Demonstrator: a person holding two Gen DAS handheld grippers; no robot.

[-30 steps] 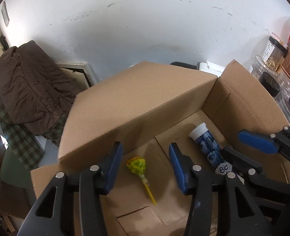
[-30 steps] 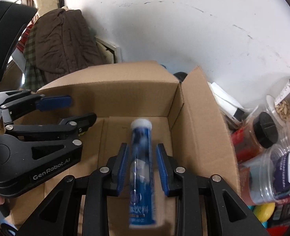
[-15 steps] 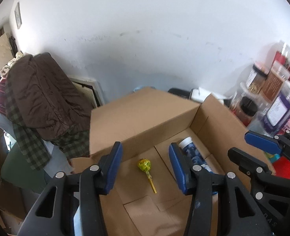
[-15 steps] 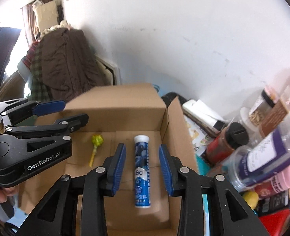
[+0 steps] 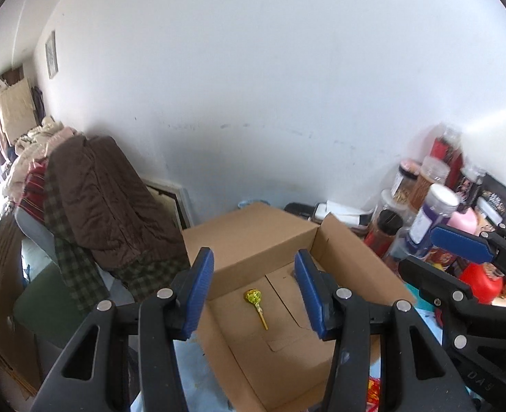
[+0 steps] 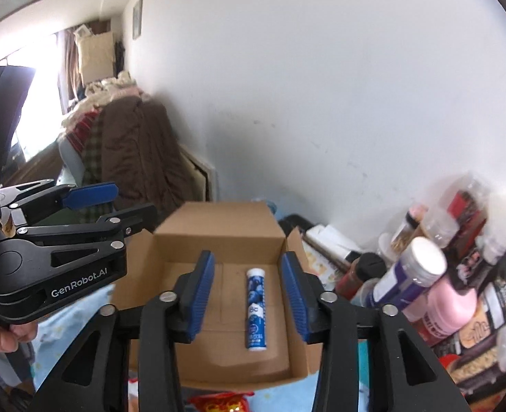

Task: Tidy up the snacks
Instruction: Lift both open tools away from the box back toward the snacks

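Grippers, left [image 5: 254, 292] and right [image 6: 247, 295], are being held spread, empty, above box [image 6: 218, 223] (tube [image 6: 257, 309], lollipop [image 5: 254, 300] inside). Next snack is best being approached squarely.

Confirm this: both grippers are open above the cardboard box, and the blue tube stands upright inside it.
Not quite. In the right wrist view the blue tube lies flat on the floor of the cardboard box. The left gripper and the right gripper are open, as stated.

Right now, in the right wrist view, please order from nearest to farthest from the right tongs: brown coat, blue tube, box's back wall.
1. Blue tablet tube, between the tongs, on the box floor.
2. Cardboard box's back wall, straight ahead.
3. Brown quilted coat, far left, by the wall.
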